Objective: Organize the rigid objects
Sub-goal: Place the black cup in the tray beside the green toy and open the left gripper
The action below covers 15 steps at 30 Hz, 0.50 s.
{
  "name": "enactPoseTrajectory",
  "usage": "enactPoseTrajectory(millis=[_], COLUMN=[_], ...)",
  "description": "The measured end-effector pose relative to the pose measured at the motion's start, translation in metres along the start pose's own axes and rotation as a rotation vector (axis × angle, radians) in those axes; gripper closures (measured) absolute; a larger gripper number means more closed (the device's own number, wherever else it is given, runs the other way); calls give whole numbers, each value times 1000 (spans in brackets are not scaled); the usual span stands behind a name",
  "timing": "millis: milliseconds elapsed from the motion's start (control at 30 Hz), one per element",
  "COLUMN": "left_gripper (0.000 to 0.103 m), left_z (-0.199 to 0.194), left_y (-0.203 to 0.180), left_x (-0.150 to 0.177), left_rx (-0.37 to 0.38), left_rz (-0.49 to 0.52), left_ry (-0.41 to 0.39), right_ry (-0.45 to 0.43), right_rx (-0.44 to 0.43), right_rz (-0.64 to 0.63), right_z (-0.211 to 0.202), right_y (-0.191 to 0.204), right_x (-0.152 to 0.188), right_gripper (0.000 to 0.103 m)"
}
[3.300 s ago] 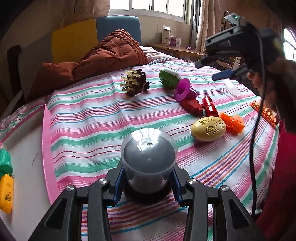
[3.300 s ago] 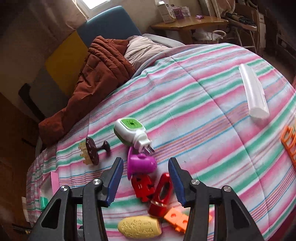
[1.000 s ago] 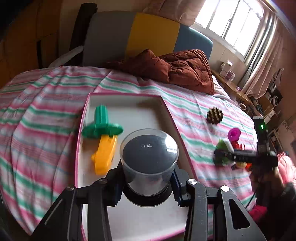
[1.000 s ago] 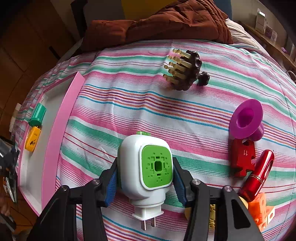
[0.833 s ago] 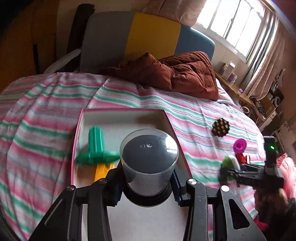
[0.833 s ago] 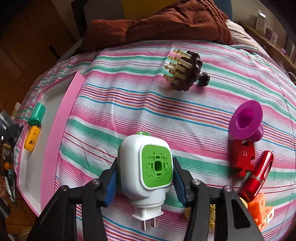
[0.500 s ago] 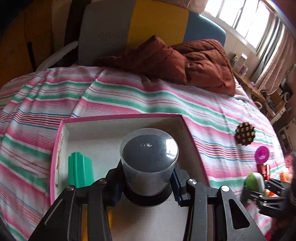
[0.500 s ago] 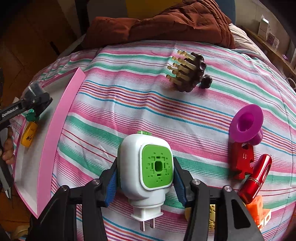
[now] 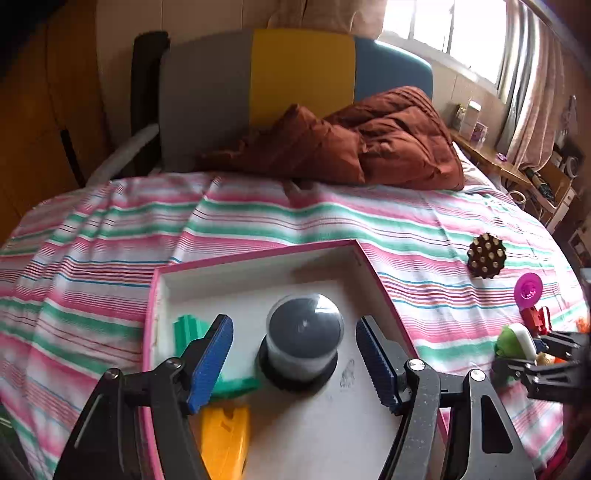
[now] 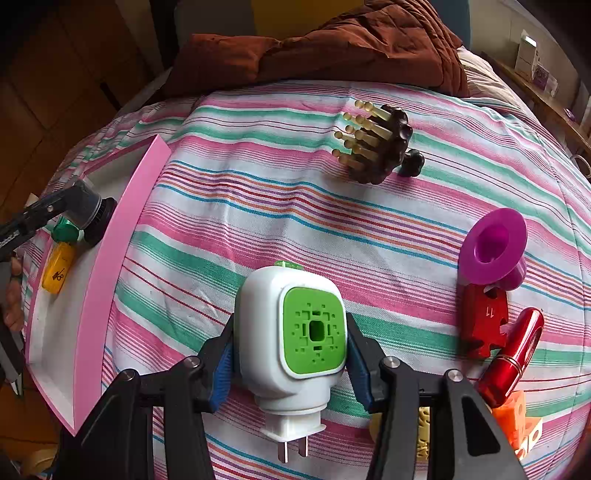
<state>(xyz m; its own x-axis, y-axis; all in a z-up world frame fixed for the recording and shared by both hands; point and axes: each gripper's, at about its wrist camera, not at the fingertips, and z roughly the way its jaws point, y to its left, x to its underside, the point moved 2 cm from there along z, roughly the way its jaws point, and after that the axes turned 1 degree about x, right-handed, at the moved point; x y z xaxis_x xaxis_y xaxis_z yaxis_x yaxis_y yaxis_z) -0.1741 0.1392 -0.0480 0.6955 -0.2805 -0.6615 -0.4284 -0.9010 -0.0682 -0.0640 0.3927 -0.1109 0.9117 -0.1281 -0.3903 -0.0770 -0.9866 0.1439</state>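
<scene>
On the striped bedspread point(image 9: 295, 229), the left gripper point(image 9: 295, 354) has just released the jar point(image 9: 304, 341); the right gripper point(image 10: 290, 354) grips the plug-in point(image 10: 291, 339).

A bed point(image 9: 258, 229) with a pink, green and white striped sheet fills the room, a rust-brown quilt point(image 9: 369, 147) heaped before its grey, yellow and blue headboard point(image 9: 295, 77). Daylight enters a curtained window point(image 9: 443, 33) far right, above a wooden side table point(image 9: 491, 162).
</scene>
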Motion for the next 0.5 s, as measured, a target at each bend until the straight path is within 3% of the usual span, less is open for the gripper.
enactPoseTrajectory(millis=[167, 500], left_gripper=[33, 33], left_z=[-37, -75], left_y=[6, 10], left_x=[25, 90], left_rx=[-11, -47], left_rz=[-42, -108], left_ry=[-30, 22], right_ry=[-5, -16], right_rx=[23, 42], right_rz=[-28, -45], right_z=[1, 2], right_y=[4, 6], right_x=[1, 1], right_gripper=[51, 51])
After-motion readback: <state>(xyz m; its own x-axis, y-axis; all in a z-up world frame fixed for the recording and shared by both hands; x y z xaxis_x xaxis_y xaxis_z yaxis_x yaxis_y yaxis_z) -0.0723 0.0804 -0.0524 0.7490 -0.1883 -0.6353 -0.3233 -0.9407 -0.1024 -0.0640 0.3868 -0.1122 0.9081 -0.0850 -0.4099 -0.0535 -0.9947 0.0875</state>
